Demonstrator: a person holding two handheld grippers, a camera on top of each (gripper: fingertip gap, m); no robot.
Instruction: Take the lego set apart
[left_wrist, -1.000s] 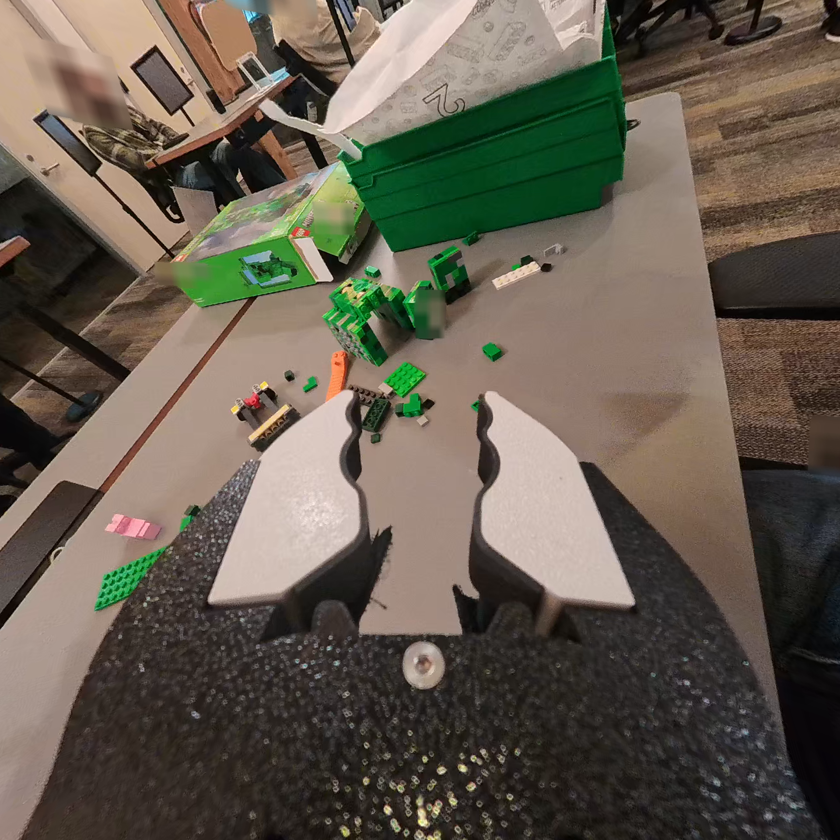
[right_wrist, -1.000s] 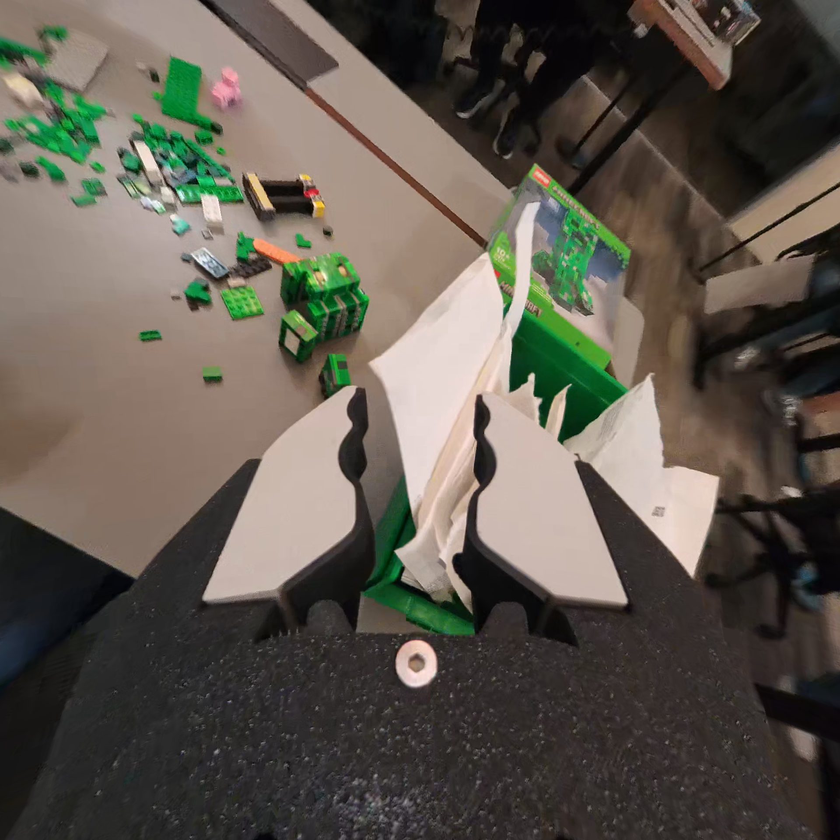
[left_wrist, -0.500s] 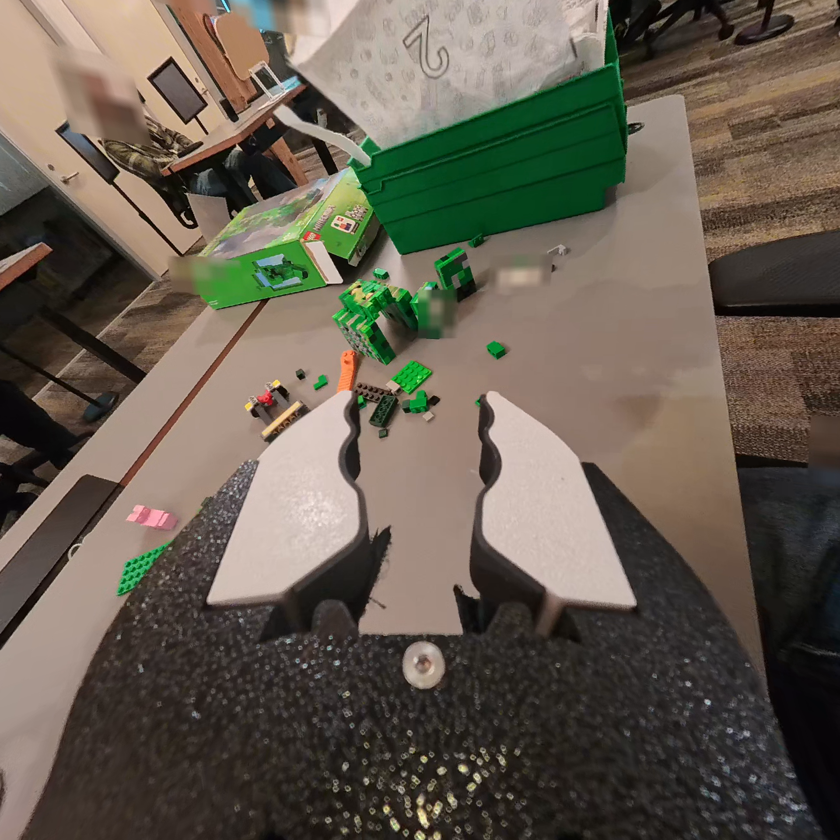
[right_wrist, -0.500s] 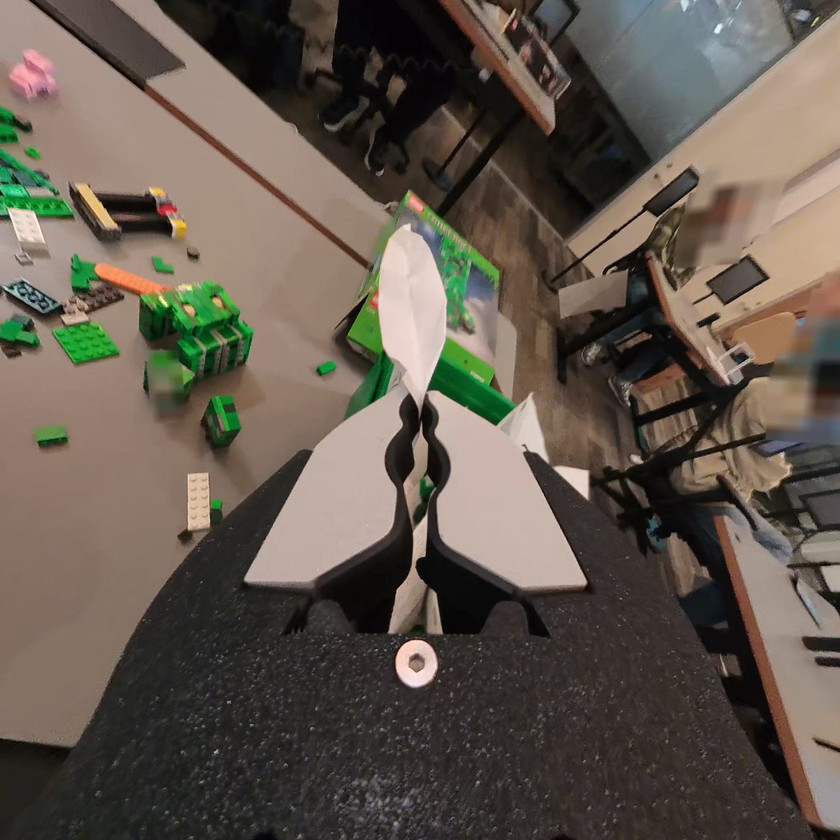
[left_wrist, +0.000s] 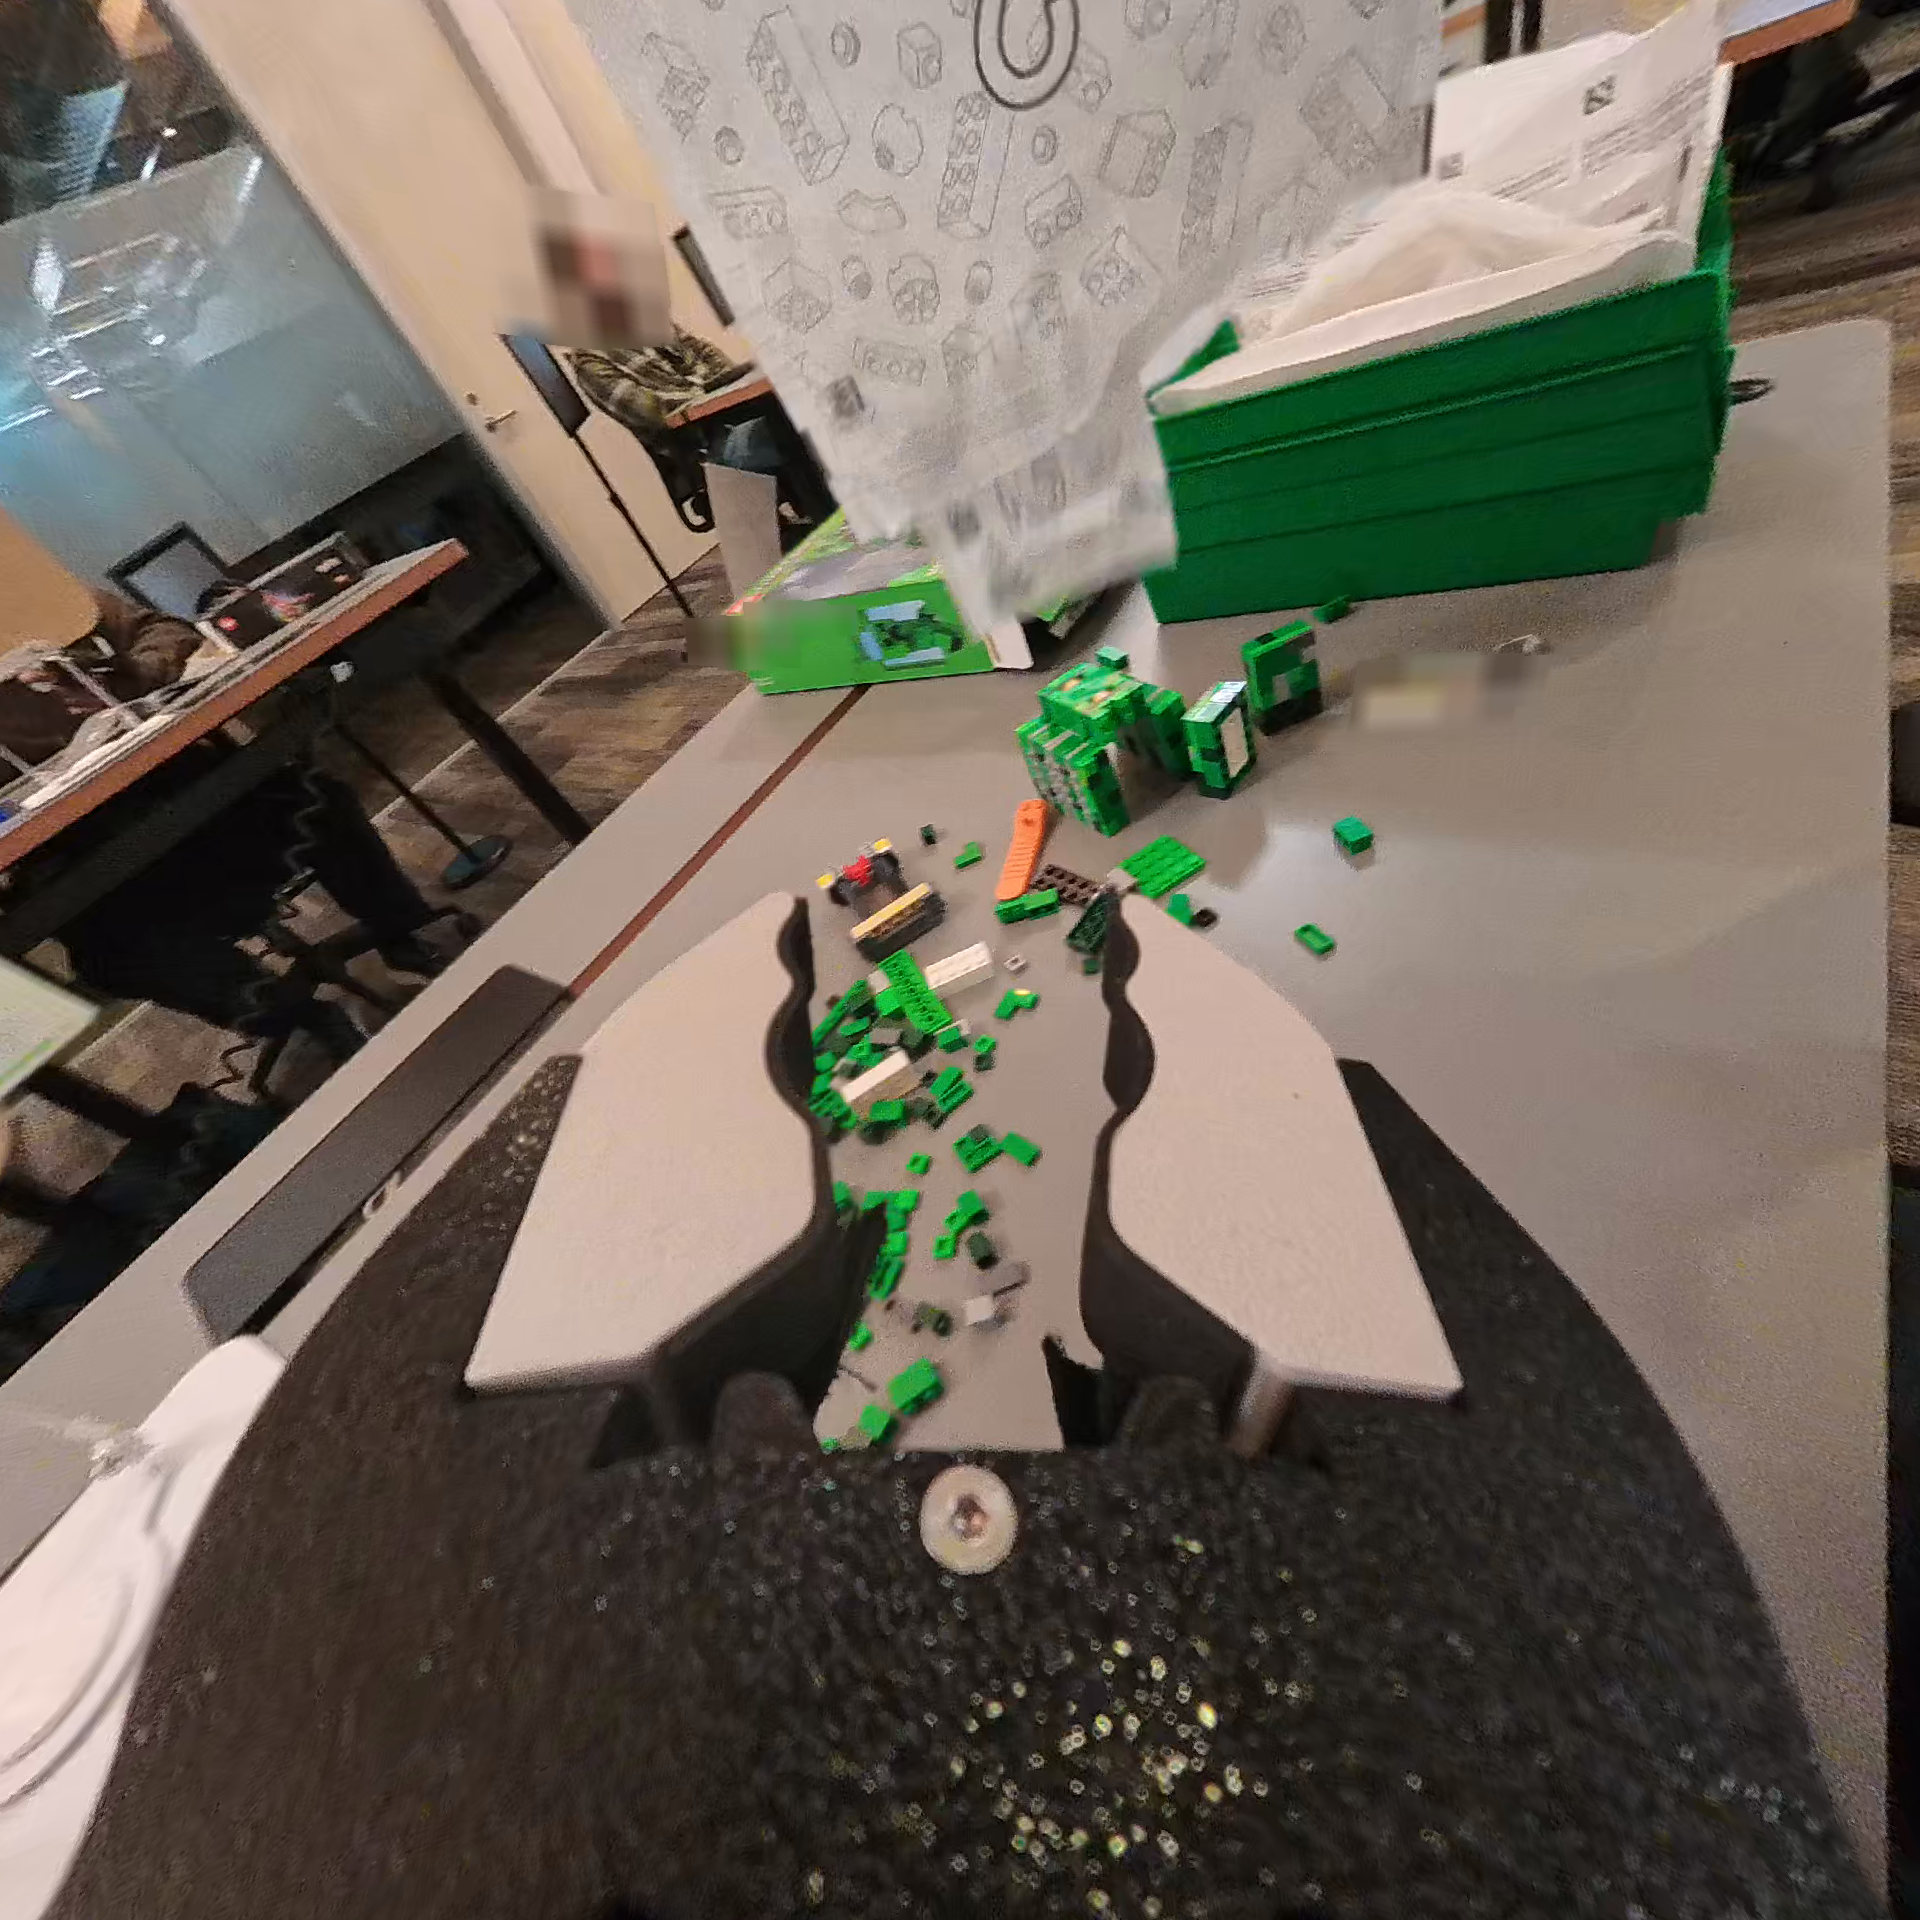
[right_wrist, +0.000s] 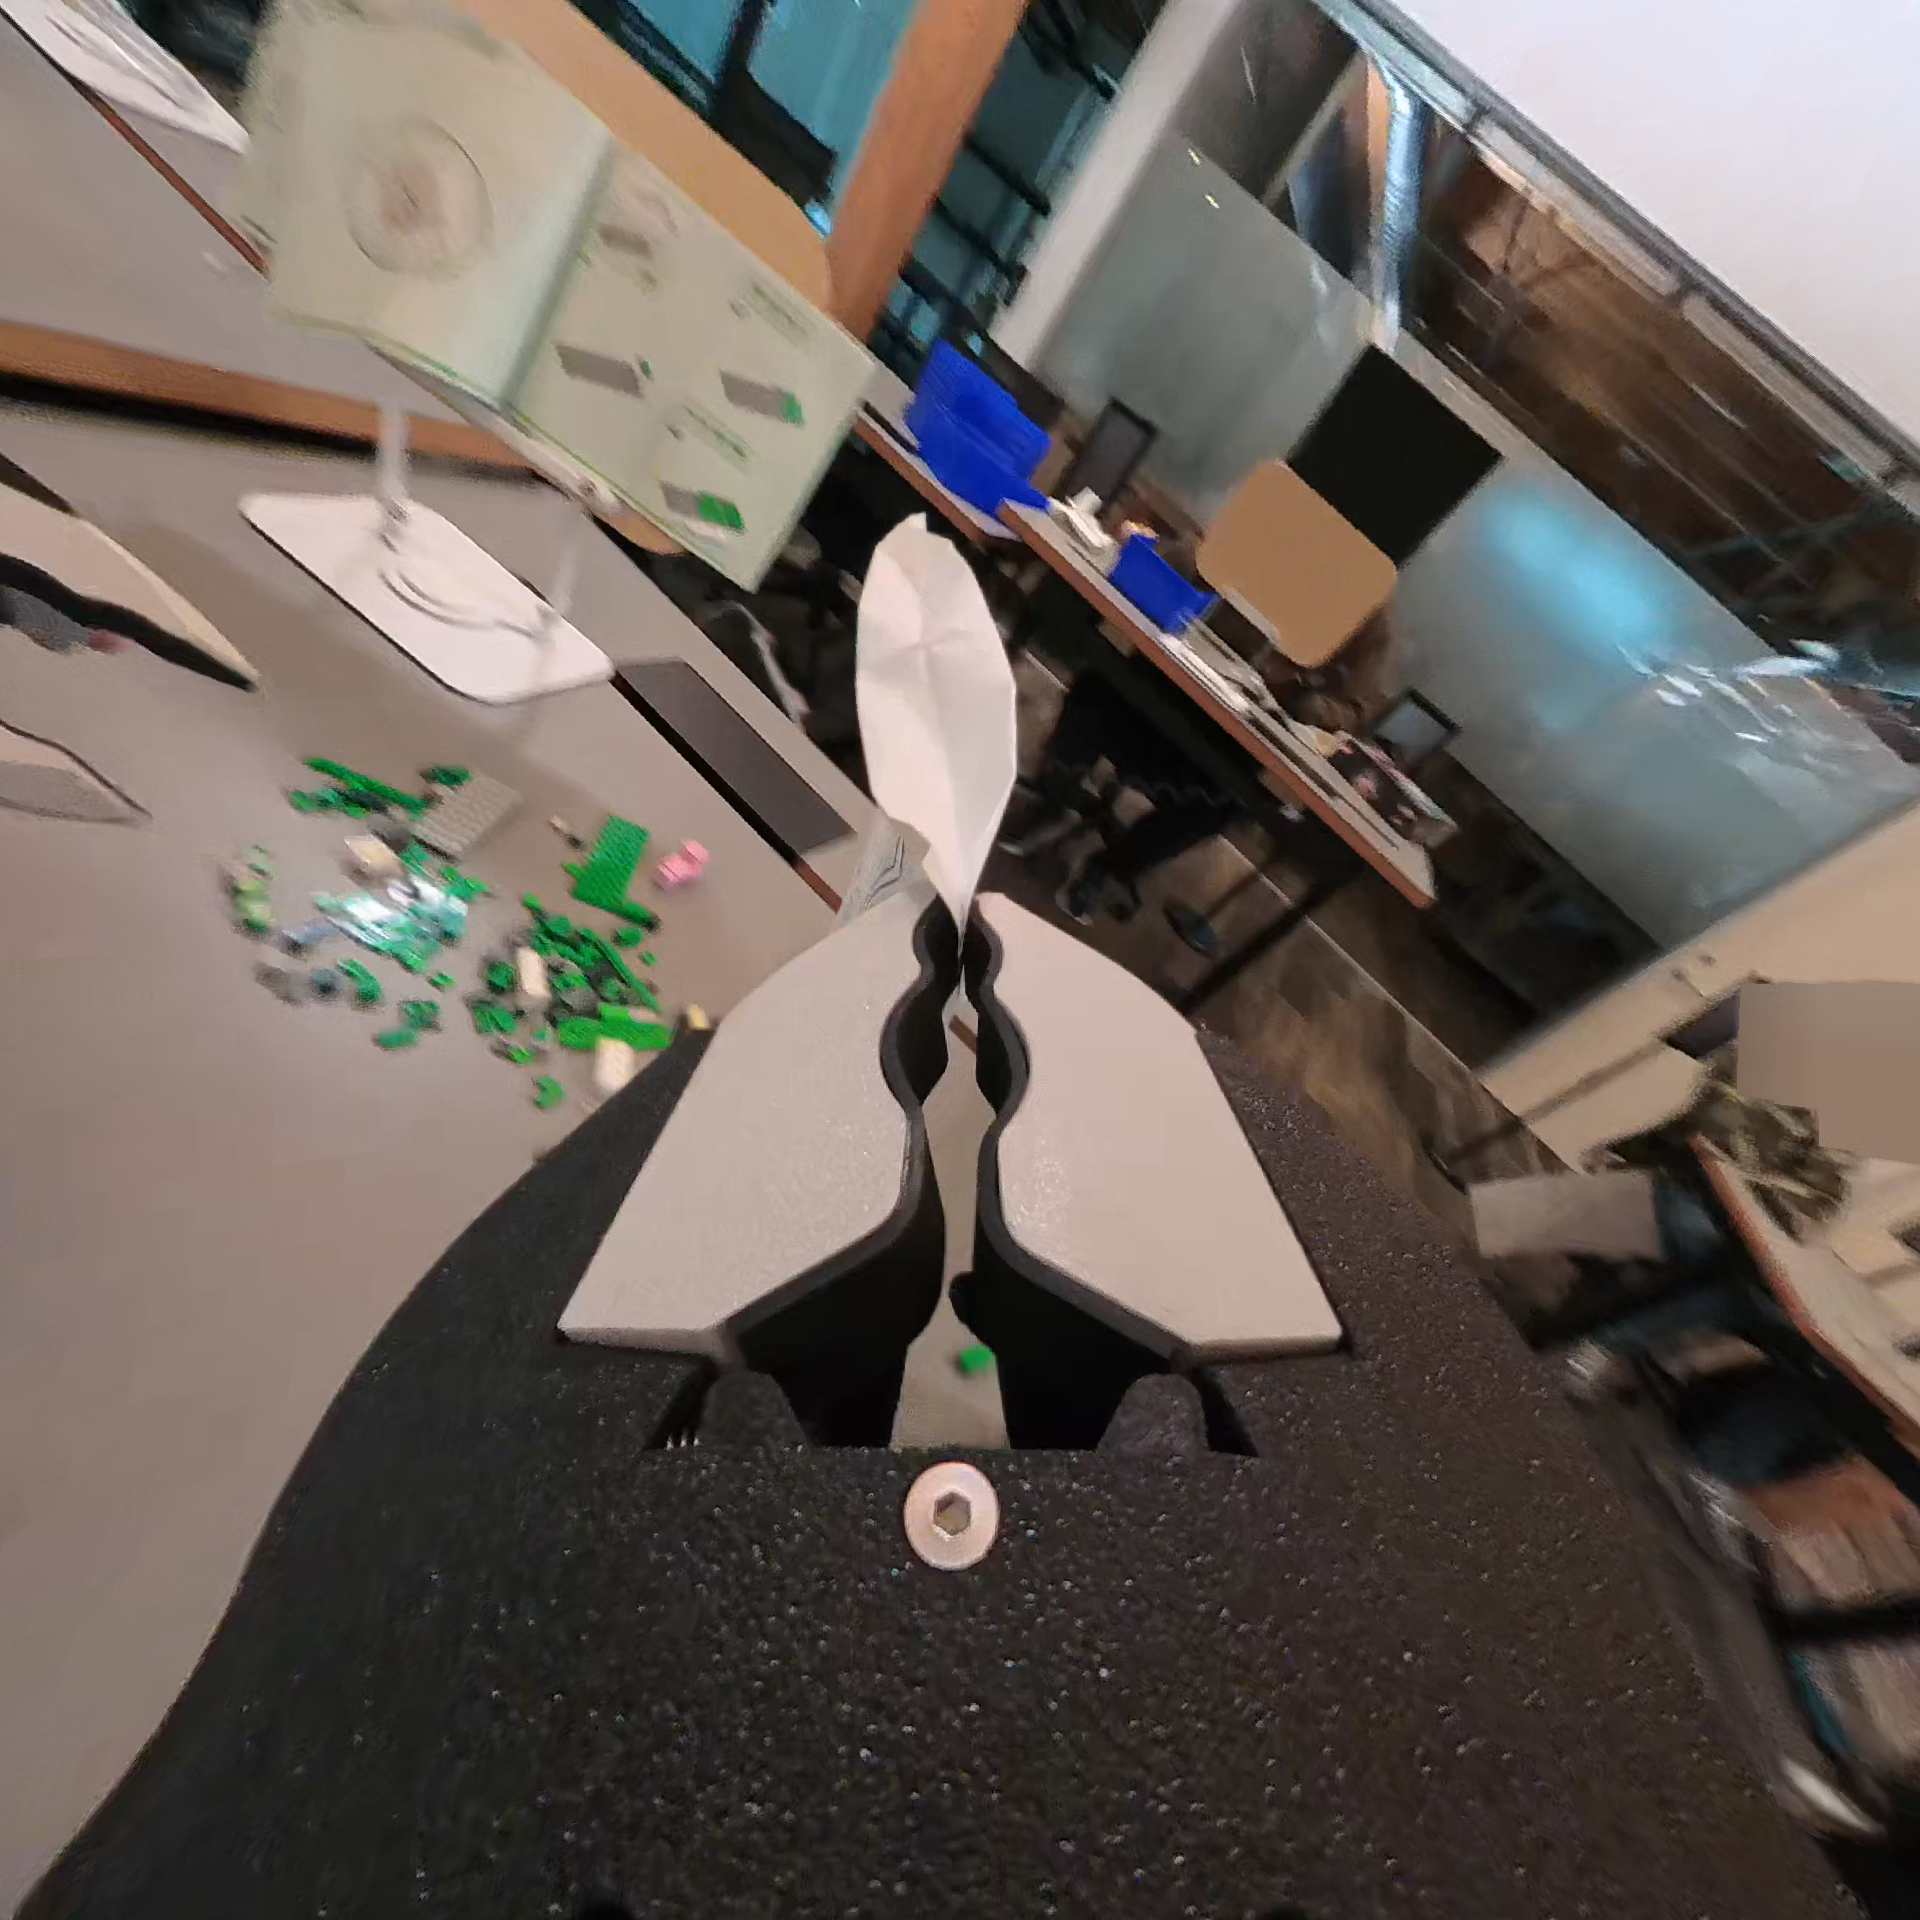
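Observation:
The partly broken-down green lego model (left_wrist: 1112, 727) lies on the grey table (left_wrist: 1558, 1039), far ahead of my left gripper (left_wrist: 951, 925). That gripper is open and empty, held above a scatter of loose green pieces (left_wrist: 914, 1091) that shows between its fingers. My right gripper (right_wrist: 961, 925) is shut on a white paper bag (right_wrist: 935, 707), whose corner sticks up past the fingertips. In the left wrist view the printed bag (left_wrist: 987, 260) hangs in the air above the table. The loose pieces (right_wrist: 520, 956) lie to the left in the right wrist view.
Stacked green bins (left_wrist: 1434, 468) with paper inside stand at the table's far end, with the green lego box (left_wrist: 873, 644) to their left. An orange brick separator (left_wrist: 1023, 847) and a small black-and-yellow assembly (left_wrist: 883, 894) lie nearby. An instruction booklet (right_wrist: 540, 312) stands on a white-based holder (right_wrist: 426, 592). Across from one pair of fingers to the other is roughly 25 centimetres.
My right gripper closed on the paper bag and lifted it out of the green bin, swinging over the table. My left gripper drew back, so the loose pieces now lie between its fingers.

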